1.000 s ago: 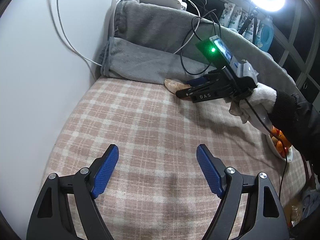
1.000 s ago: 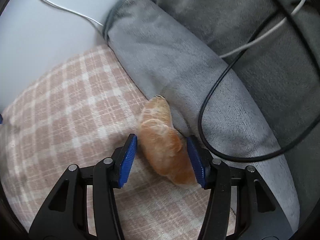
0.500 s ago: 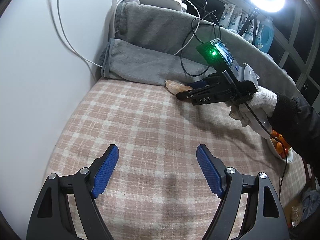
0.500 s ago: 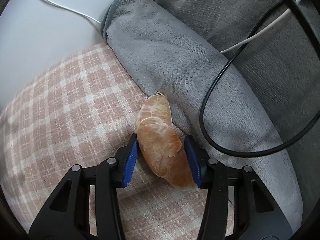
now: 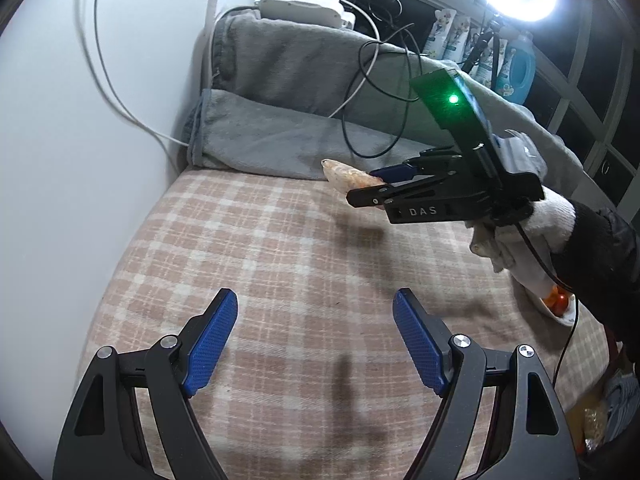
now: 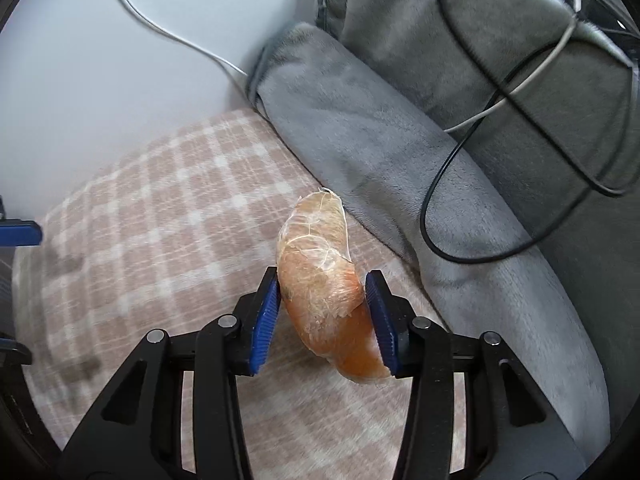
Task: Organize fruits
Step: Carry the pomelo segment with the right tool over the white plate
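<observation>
Orange segment (image 6: 320,280) clamped by the closing right hand-held gripper (image 6: 322,316), lifted off the plaid surface (image 6: 160,240); left hand-held gripper (image 5: 316,340) open, empty; bowl (image 5: 560,312) delivery pending.

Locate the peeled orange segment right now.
Clamped between the right gripper pads: orange segment, lifted off the plaid cloth, just in front of the grey blanket.
</observation>
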`<state>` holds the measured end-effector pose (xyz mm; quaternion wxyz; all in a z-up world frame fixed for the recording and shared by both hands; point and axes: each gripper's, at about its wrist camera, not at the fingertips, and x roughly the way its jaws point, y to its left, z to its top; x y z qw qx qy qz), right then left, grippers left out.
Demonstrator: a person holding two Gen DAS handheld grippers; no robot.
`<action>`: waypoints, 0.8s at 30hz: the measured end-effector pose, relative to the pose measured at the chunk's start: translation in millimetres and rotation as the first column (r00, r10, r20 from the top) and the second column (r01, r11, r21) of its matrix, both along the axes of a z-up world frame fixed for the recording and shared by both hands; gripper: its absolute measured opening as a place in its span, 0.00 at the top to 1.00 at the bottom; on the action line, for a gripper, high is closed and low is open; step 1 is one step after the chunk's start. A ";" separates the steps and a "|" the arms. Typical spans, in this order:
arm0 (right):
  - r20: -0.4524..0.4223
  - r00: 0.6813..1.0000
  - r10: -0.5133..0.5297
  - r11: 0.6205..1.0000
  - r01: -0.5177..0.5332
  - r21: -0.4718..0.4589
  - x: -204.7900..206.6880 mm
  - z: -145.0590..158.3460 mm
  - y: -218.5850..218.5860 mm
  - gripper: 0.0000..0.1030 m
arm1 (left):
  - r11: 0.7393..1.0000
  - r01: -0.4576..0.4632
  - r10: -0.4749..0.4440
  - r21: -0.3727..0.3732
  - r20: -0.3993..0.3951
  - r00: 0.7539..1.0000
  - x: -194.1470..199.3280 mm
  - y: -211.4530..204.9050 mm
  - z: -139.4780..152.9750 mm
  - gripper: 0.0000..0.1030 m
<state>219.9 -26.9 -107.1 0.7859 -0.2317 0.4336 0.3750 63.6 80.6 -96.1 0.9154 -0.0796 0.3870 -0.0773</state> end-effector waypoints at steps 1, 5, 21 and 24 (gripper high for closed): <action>0.000 1.000 -0.001 1.000 0.001 0.009 -2.6 4.0 -2.2 0.56 | 1.000 0.002 -0.002 0.001 0.004 1.000 -0.8 -1.4 1.1 0.22; 0.004 1.000 -0.007 0.999 0.007 0.039 -14.1 20.9 -19.6 0.56 | 1.000 0.014 -0.014 0.010 0.018 1.000 -2.9 -9.2 5.5 0.22; 0.002 0.990 -0.144 0.980 0.142 0.138 -57.7 55.8 -111.8 0.59 | 0.994 0.102 -0.104 0.041 0.042 0.994 -11.8 -58.2 16.5 0.22; 0.006 0.982 -0.189 0.972 0.186 0.142 -63.6 59.8 -138.0 0.59 | 0.991 0.130 -0.132 0.040 0.039 0.991 -11.6 -71.1 15.7 0.22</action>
